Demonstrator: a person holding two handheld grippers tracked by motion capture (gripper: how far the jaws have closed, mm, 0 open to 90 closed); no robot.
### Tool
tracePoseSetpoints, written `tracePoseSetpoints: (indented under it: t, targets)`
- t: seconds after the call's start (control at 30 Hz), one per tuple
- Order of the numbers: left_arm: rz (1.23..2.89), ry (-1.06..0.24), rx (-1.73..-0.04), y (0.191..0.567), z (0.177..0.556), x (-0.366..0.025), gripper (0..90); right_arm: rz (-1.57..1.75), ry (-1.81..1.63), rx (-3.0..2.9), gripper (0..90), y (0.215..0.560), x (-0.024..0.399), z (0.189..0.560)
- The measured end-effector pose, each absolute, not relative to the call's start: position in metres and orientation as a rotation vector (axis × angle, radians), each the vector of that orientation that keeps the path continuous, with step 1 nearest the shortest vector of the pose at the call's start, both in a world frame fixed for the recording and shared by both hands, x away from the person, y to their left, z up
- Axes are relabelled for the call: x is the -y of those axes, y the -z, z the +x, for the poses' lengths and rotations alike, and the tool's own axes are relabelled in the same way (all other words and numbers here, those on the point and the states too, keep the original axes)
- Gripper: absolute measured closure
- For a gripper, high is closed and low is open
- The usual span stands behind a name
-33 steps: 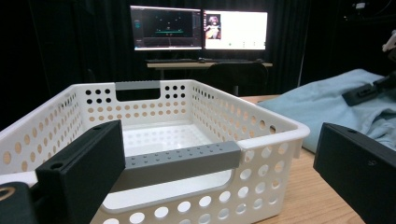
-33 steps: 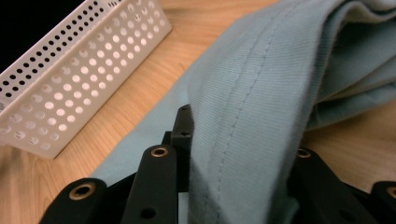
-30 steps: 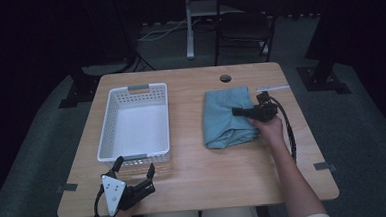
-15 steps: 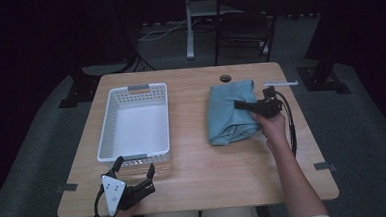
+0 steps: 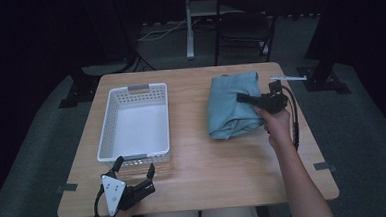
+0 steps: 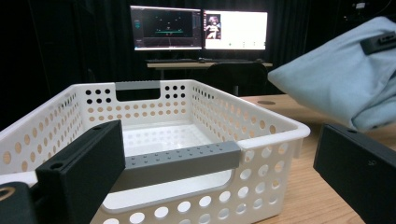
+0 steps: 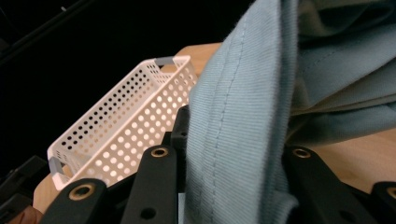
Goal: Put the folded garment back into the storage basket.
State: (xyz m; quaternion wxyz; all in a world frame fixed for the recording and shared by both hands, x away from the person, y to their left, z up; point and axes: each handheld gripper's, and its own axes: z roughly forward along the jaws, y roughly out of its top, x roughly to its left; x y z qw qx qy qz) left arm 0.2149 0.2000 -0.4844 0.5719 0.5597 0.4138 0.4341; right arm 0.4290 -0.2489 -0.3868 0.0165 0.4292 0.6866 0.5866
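Our right gripper (image 5: 248,99) is clamped on a fold of the blue cloth (image 5: 229,106), right of the white basket (image 5: 134,122). Our left gripper (image 5: 136,173) waits wide open at the basket's near rim. A thin pinch could slip, dropping the cloth. Since a second ago, its far edge has lifted.

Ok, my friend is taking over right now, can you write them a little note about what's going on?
Right gripper: shut on the blue cloth, lifting one edge of it at the table's right side.
Left gripper: open, holding nothing, near the table's front edge just before the white basket.
Done: cloth gripped.
Left: the basket is empty; the cloth probably goes into it, then let go.
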Motion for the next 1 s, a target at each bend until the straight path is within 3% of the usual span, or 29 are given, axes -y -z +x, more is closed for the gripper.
tracePoseSetpoints:
  t: [1.0]
  targets:
    - [1.316,-1.018,-0.971,0.484,0.215,-0.2,3.4,1.266,-1.93,-2.037,69.5,0.338,0.247,0.422]
